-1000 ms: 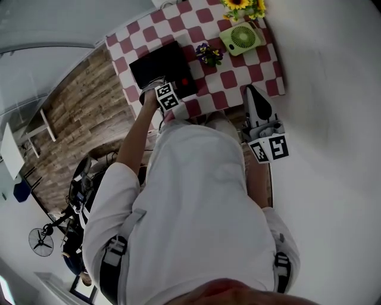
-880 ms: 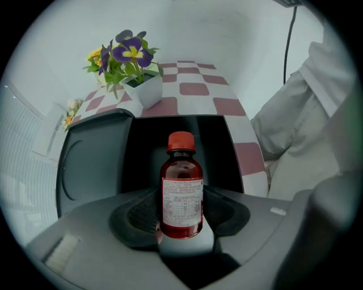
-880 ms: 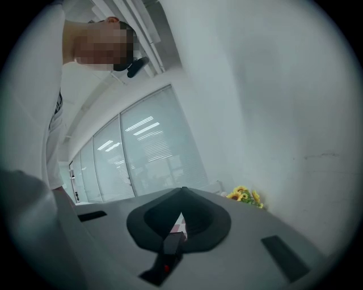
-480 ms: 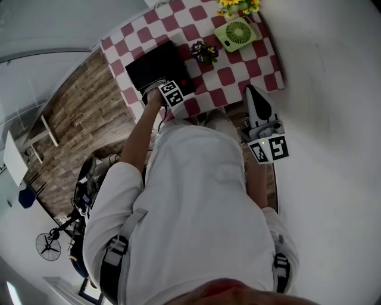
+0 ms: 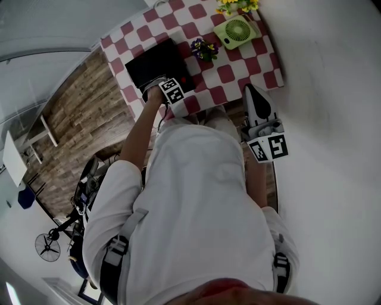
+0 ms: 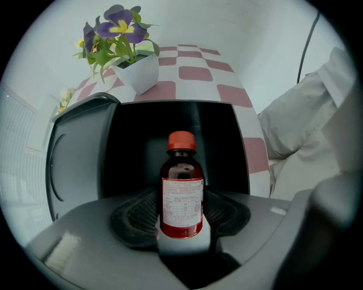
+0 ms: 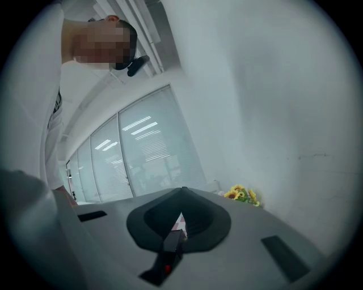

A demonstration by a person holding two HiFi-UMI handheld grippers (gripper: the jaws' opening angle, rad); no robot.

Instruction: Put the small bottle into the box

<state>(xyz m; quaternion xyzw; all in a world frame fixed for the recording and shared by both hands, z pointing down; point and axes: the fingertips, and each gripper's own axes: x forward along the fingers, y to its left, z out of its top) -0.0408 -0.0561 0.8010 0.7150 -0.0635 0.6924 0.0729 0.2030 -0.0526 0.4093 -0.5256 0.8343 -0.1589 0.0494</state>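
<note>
A small brown bottle (image 6: pixel 181 190) with a red cap and a white label stands upright between the jaws of my left gripper (image 6: pixel 181 229), which is shut on it. Right behind the bottle lies the open black box (image 6: pixel 170 147). From the head view, the left gripper (image 5: pixel 164 86) sits at the near edge of the black box (image 5: pixel 156 59) on the checkered table (image 5: pixel 229 74); the bottle is hidden there. My right gripper (image 5: pixel 255 104) hangs off the table's near right corner, shut, with nothing in it (image 7: pixel 178 218).
A white pot of purple flowers (image 6: pixel 136 68) stands just beyond the box, also seen from above (image 5: pixel 204 50). A green fan (image 5: pixel 237 31) and sunflowers (image 5: pixel 235 5) sit at the table's far right. A white wall runs along the right; wooden floor lies left.
The left gripper with the bottle has edged a little toward the box. The right gripper has stayed where it was.
</note>
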